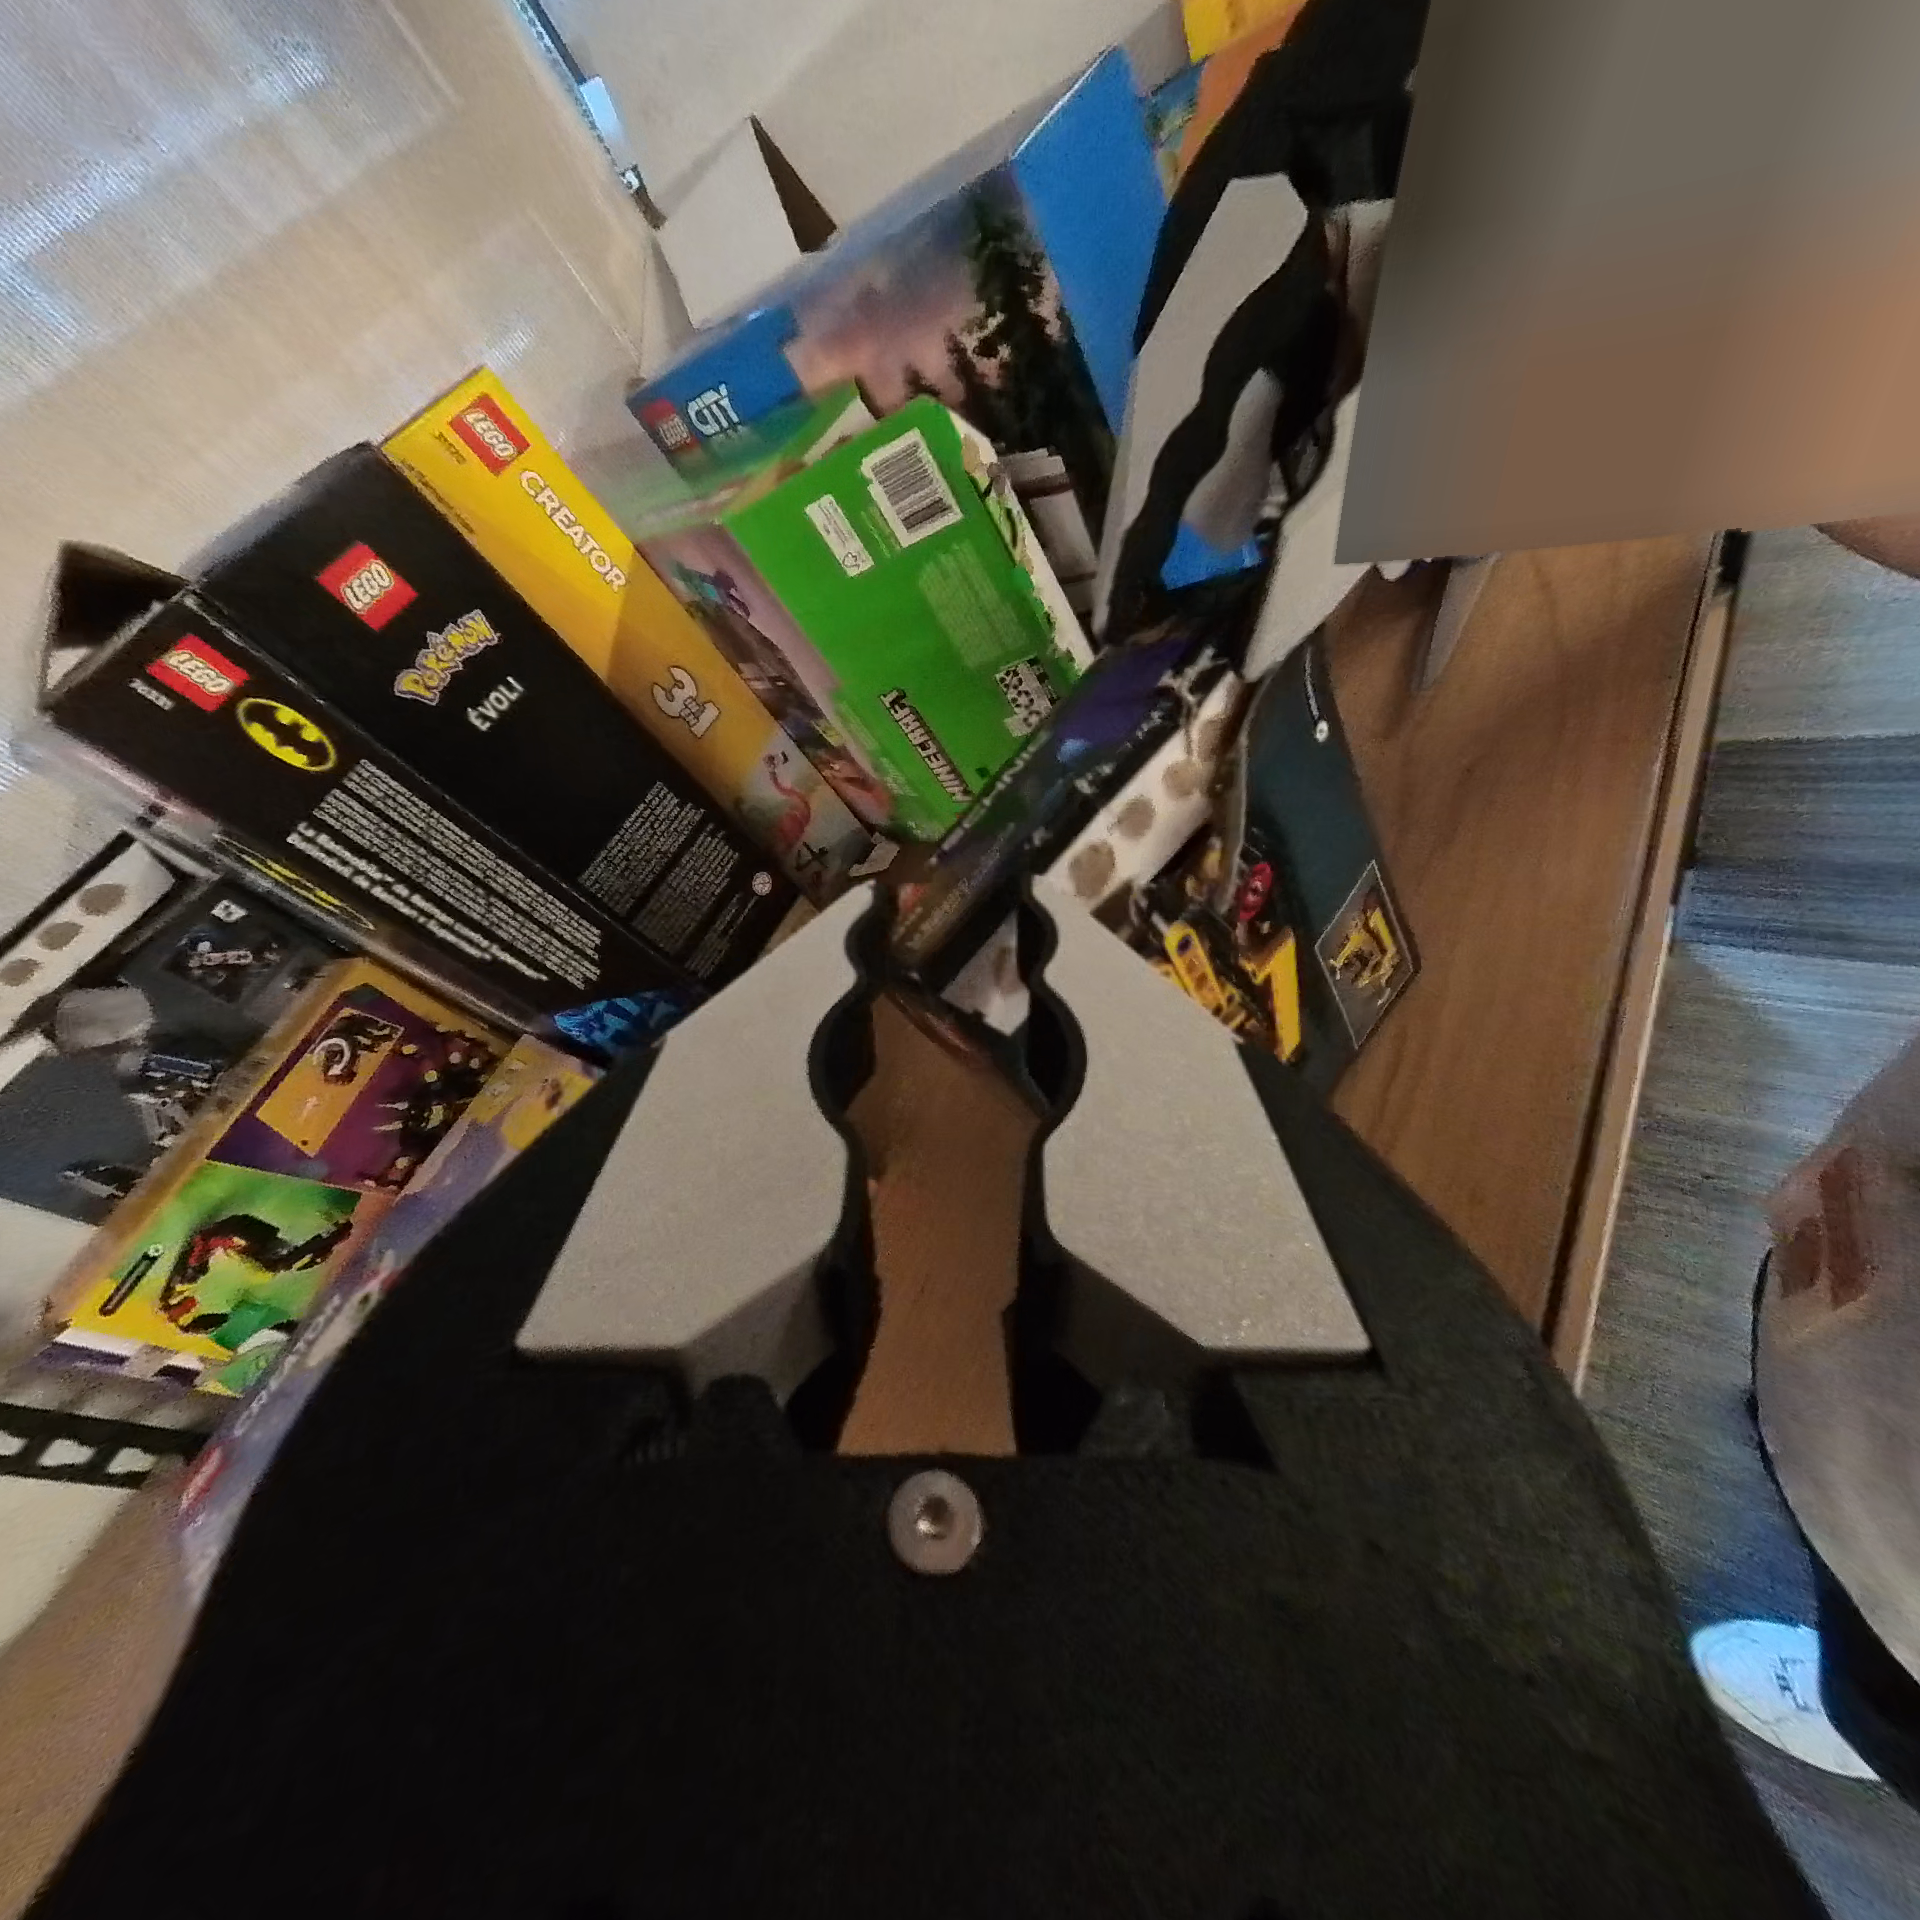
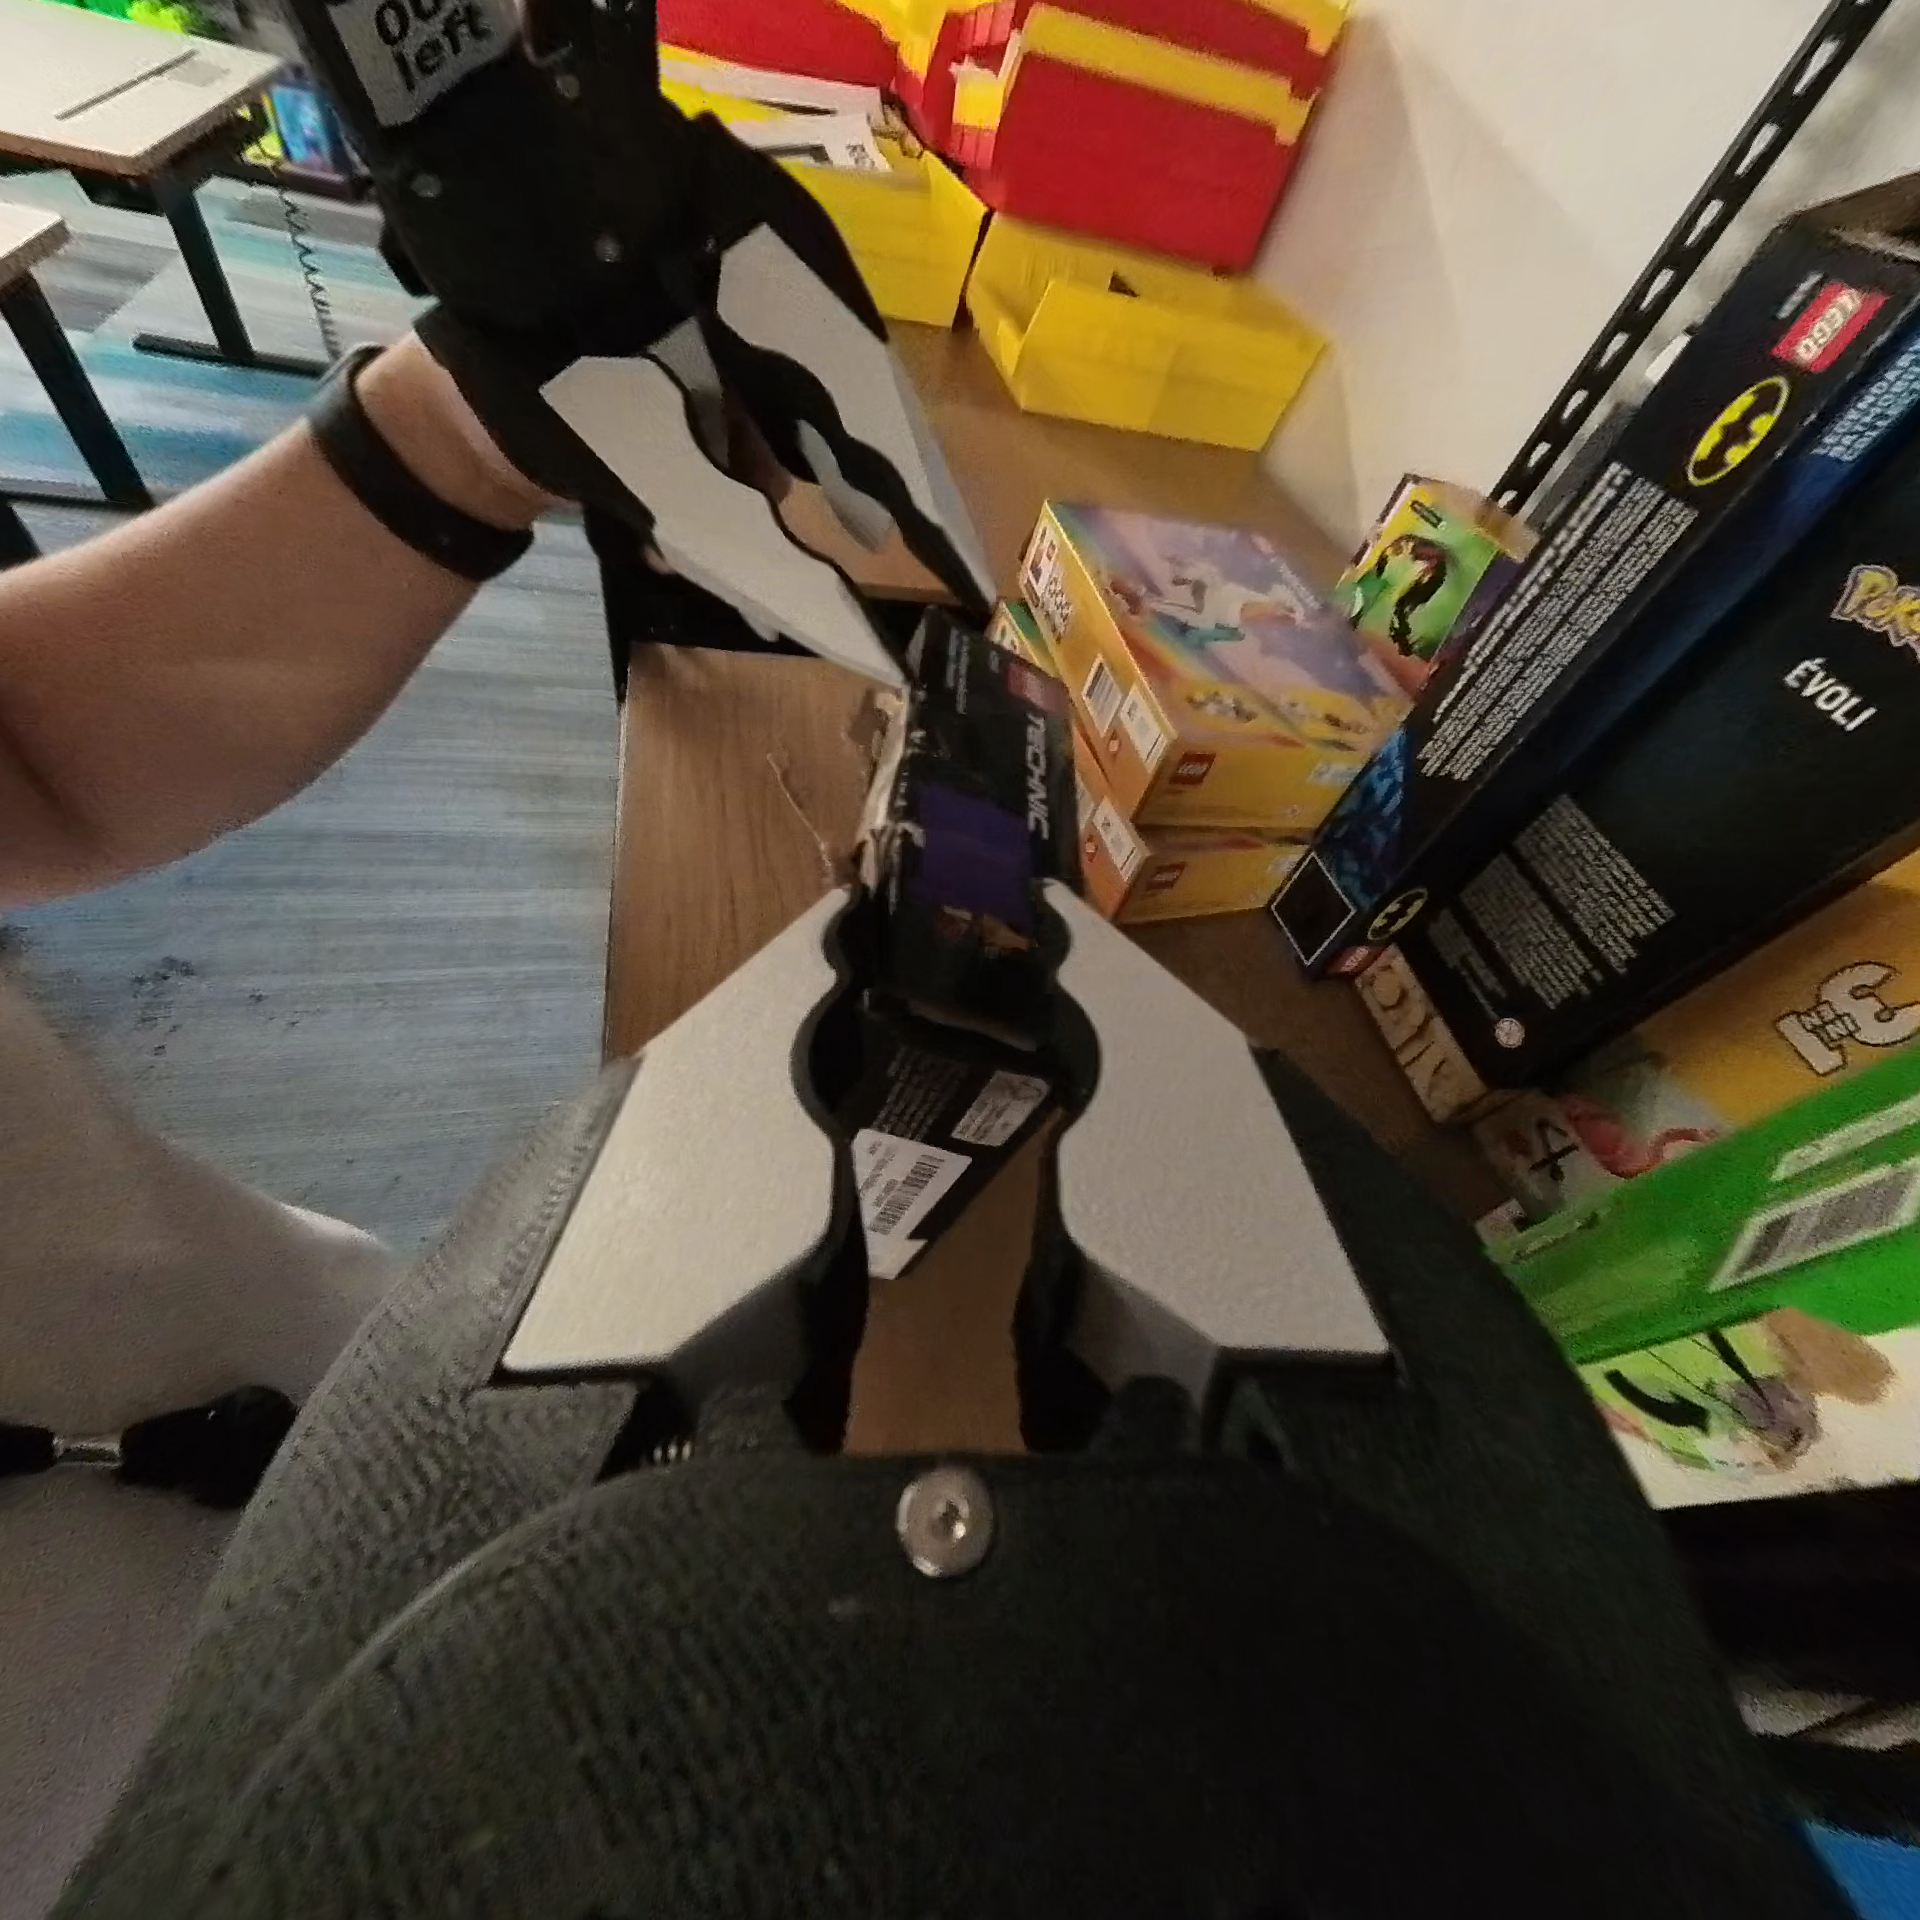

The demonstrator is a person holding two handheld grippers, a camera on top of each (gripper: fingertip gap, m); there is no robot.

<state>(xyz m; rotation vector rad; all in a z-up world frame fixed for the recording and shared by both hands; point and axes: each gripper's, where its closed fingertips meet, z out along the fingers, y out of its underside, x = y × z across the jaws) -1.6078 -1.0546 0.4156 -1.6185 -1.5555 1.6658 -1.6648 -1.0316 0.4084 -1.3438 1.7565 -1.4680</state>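
The right gripper [image 2: 951, 914] pinches a dark box [image 2: 977, 821] at centre frame, over the wooden desk [image 2: 727, 790]. The left gripper [image 1: 951, 914] pinches the same box's other end [image 1: 1039, 790]; it shows at upper left of the right wrist view. Black boxes [image 2: 1621, 665] lean at right, a green box [image 1: 914, 623] above centre.

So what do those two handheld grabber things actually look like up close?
Both the left gripper and the right gripper have a black, rough-textured plastic body with one silver screw. Each fans into two flat grey panels edged by wavy black jaws. The left one carries a grey label with writing. The person wears a black wristband.
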